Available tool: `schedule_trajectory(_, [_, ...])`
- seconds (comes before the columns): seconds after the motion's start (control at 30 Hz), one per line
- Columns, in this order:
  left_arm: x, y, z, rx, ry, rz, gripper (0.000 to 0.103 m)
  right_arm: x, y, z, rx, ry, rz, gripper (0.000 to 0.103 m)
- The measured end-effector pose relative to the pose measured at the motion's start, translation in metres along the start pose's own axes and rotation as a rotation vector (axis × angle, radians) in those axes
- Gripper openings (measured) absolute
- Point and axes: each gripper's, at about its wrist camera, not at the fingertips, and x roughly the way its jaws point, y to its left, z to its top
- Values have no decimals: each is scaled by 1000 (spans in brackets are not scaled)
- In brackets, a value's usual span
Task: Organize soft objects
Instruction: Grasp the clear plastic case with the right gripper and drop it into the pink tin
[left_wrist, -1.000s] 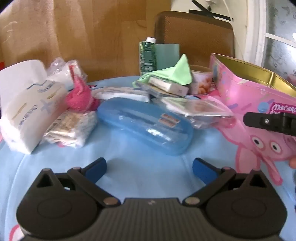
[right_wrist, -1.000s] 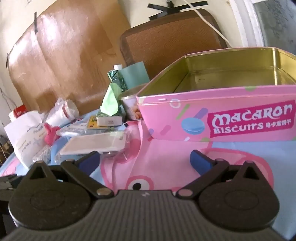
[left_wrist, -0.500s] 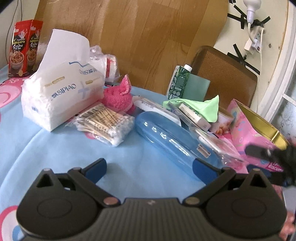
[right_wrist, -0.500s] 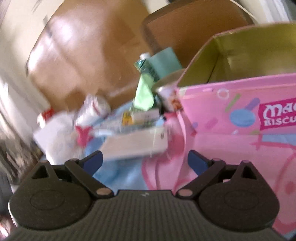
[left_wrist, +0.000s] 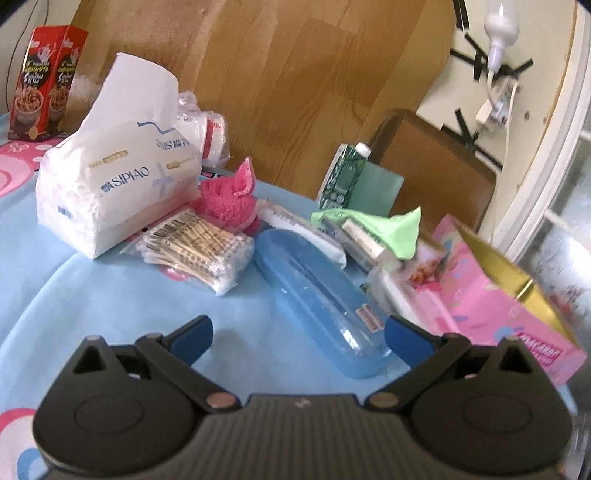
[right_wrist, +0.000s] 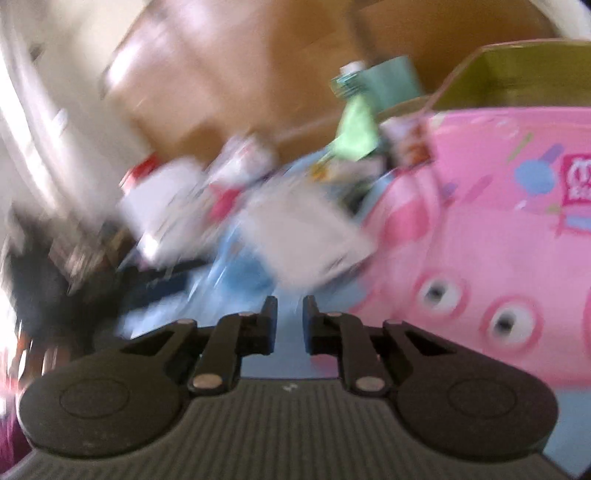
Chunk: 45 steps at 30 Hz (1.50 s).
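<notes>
In the left wrist view my left gripper (left_wrist: 297, 338) is open and empty above the blue tablecloth. Ahead lie a white tissue pack (left_wrist: 114, 184), a pink fluffy cloth (left_wrist: 231, 199), a bag of cotton swabs (left_wrist: 195, 247), a blue plastic case (left_wrist: 317, 299) and a green cloth (left_wrist: 395, 229). The pink macaron tin (left_wrist: 495, 295) stands open at right. The right wrist view is blurred by motion; my right gripper (right_wrist: 290, 323) has its jaws nearly together with nothing between them. The pink tin (right_wrist: 509, 177) is to its right.
A red snack box (left_wrist: 40, 81) stands at the far left. A green carton (left_wrist: 341, 177) and a brown chair back (left_wrist: 436, 166) are behind the pile. A wooden board leans on the wall. A flat white packet (right_wrist: 306, 236) lies ahead of the right gripper.
The right gripper's jaws have closed from wide open to nearly together while it swings fast. The left gripper has risen and turned left, showing the tissue pack and red box.
</notes>
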Motion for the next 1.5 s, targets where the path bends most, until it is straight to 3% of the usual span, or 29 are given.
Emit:
schedule_trajectory(0.07, [-2, 2, 1, -21, -7, -24, 103, -8, 8, -11, -87, 28, -8, 22])
schedule_trajectory(0.13, [-5, 0, 2, -22, -10, -53, 102, -16, 22, -17, -199, -1, -73, 33])
schedule_trajectory(0.2, [-6, -8, 2, -12, -3, -94, 102, -20, 30, -14, -264, -62, -132, 61])
schedule_trajectory(0.3, [-6, -24, 4, 1, 32, -171, 102, -14, 31, 3, -339, -139, -210, 80])
schedule_trajectory(0.4, [0, -36, 7, -20, 89, -254, 102, 14, 28, 22, -419, -98, -226, 93])
schedule_trajectory(0.5, [11, -45, 7, -65, 153, -303, 99, 41, 16, 29, -438, 2, -247, 91])
schedule_trajectory(0.57, [17, -50, 6, -79, 189, -321, 96, 47, 8, 25, -417, 53, -242, 78])
schedule_trajectory(0.67, [33, -62, 1, -62, 257, -307, 87, 43, 12, 15, -459, 14, -243, 70])
schedule_trajectory(0.77, [49, -74, -8, -37, 326, -299, 72, 26, 10, 3, -426, -10, -236, 69])
schedule_trajectory(0.87, [52, -92, -14, 4, 337, -336, 61, 5, 11, -12, -400, -40, -219, 68])
schedule_trajectory(1.0, [46, -124, -4, 76, 302, -404, 61, -17, 13, -21, -446, -161, -305, 68])
schedule_trajectory(1.27, [65, -213, 36, 205, 222, -509, 62, -55, -12, 19, -382, -418, -467, 68])
schedule_trajectory(1.33, [76, -230, 37, 210, 218, -510, 77, -61, -25, 30, -362, -455, -525, 69])
schedule_trajectory(1.4, [82, -241, 33, 222, 202, -491, 84, -60, -44, 39, -337, -469, -621, 71])
schedule_trajectory(1.5, [80, -238, 21, 243, 202, -466, 87, -60, -66, 44, -272, -447, -738, 76])
